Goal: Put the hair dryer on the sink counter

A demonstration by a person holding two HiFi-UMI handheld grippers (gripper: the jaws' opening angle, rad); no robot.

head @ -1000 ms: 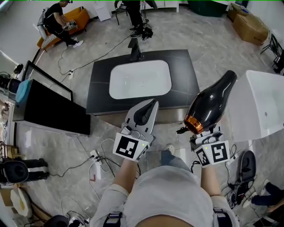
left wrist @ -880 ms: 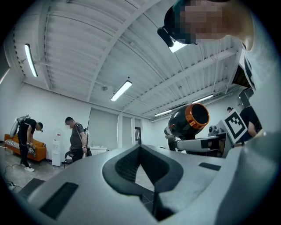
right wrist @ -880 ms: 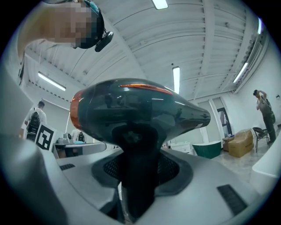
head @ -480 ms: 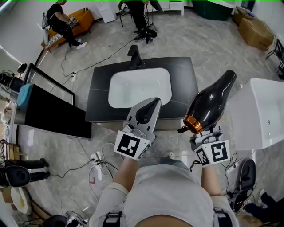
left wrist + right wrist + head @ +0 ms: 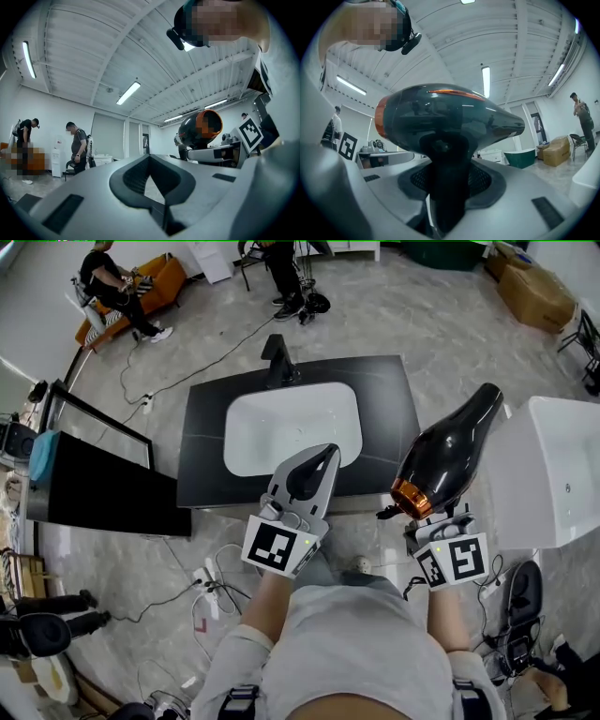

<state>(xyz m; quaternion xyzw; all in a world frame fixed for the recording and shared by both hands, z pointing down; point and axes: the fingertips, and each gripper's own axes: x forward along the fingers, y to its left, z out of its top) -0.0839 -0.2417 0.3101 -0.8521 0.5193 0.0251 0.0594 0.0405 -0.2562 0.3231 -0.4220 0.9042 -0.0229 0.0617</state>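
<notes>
The right gripper is clenched on the handle of the black hair dryer. It holds the dryer in the air, the orange-ringed rear end nearest the person and the nozzle pointing away. Beside it, the left gripper has its 2 jaws closed together with nothing between them. Both hang at the near edge of the dark sink counter. In the head view the dryer shows over the counter's right front corner, not resting on it. A white basin is sunk into the counter, with a black faucet behind it. A white tub stands to the right. Farther off, 1 person sits on an orange sofa.
</notes>
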